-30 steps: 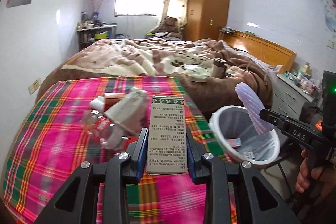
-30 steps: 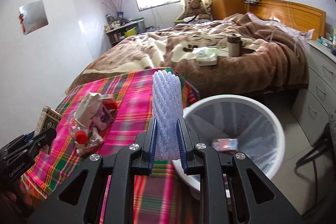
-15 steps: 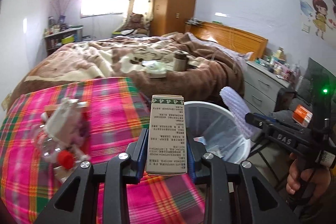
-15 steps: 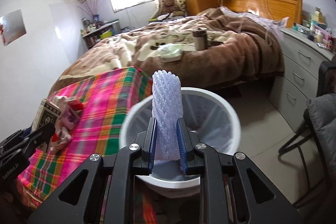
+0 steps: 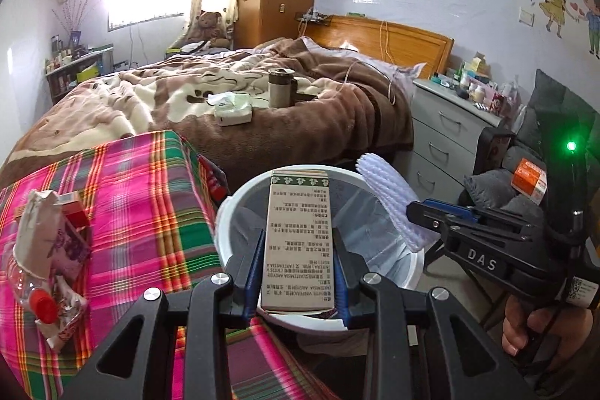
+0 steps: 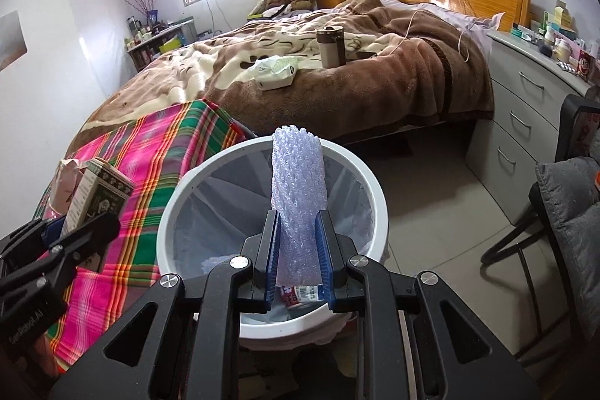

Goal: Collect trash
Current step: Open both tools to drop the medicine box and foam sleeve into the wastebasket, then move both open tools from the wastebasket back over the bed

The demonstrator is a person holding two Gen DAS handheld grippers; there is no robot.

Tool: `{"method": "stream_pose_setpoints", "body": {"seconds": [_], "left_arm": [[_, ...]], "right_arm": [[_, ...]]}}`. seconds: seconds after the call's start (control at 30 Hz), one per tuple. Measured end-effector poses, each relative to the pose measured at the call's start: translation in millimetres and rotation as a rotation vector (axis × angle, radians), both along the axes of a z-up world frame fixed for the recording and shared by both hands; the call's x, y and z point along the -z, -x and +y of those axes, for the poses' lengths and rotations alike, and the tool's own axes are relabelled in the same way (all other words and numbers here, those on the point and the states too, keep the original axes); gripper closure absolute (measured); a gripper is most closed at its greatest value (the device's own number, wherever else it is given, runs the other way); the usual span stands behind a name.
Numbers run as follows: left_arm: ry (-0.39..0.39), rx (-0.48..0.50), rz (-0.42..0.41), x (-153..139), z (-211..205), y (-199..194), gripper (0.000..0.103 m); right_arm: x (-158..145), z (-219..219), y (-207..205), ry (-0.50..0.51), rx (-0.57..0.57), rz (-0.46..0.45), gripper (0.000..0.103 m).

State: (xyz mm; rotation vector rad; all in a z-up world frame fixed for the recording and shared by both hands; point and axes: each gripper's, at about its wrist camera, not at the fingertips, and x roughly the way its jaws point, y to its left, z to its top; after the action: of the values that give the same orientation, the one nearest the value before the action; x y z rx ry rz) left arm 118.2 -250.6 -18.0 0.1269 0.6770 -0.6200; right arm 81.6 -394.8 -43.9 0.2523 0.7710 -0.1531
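My left gripper (image 5: pixel 298 268) is shut on a tan cardboard box with green printing (image 5: pixel 298 242) and holds it over the near rim of the white trash bin (image 5: pixel 225 212). My right gripper (image 6: pixel 298 250) is shut on a white foam net sleeve (image 6: pixel 298 182) and holds it upright above the bin (image 6: pixel 168 212). The bin has a clear liner and some small trash at its bottom (image 6: pixel 302 293). The right gripper with the sleeve (image 5: pixel 390 201) shows in the left wrist view at the bin's right side. The left gripper with the box (image 6: pixel 99 194) shows at the left of the right wrist view.
A table with a pink and green plaid cloth (image 5: pixel 142 197) stands left of the bin, with a crushed plastic bottle and wrappers (image 5: pixel 45 250) on it. A bed with a brown blanket (image 6: pixel 337 70) lies behind. Grey drawers (image 6: pixel 525 115) and a chair (image 6: pixel 562 212) stand at the right.
Both grippers have moved right from over the plaid table to above the bin. The box and the foam sleeve stay gripped.
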Motion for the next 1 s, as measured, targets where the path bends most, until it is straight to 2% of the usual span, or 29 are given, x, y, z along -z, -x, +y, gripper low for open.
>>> {"method": "stream_pose_setpoints", "body": {"seconds": [0.3, 0.37, 0.4, 0.43, 0.5, 0.6, 0.63, 1.0], "left_arm": [[-0.003, 0.012, 0.002, 4.2, -14.9, -6.9, 0.07], [0.0, 0.003, 0.017, 6.0, -16.5, -9.2, 0.061], [0.01, 0.001, 0.019, 6.1, -15.7, -9.8, 0.046], [0.024, 0.002, 0.022, 6.0, -14.8, -9.6, 0.041], [0.055, 0.008, 0.037, 5.9, -12.2, -11.5, 0.041], [0.047, -0.008, 0.024, 4.8, -8.3, -12.5, 0.04], [0.049, -0.009, 0.027, 4.3, -7.2, -12.7, 0.04], [0.058, -0.072, 0.01, -7.6, 32.8, -10.3, 0.04]], "right_arm": [[13.2, -5.7, -10.9, 0.011, 0.003, 0.048, 0.083], [13.8, -6.8, -11.1, 0.007, -0.006, 0.046, 0.082], [13.8, -7.4, -11.3, 0.011, -0.005, 0.049, 0.081], [13.6, -7.8, -10.2, 0.024, 0.005, 0.048, 0.079], [12.5, -7.8, -11.9, 0.04, 0.011, 0.048, 0.072], [11.4, -8.6, -10.7, 0.032, 0.004, 0.046, 0.048], [10.3, -8.3, -9.5, 0.032, 0.004, 0.038, 0.044], [-1.4, 2.0, -9.3, 0.015, 0.024, 0.002, 0.043]]}}
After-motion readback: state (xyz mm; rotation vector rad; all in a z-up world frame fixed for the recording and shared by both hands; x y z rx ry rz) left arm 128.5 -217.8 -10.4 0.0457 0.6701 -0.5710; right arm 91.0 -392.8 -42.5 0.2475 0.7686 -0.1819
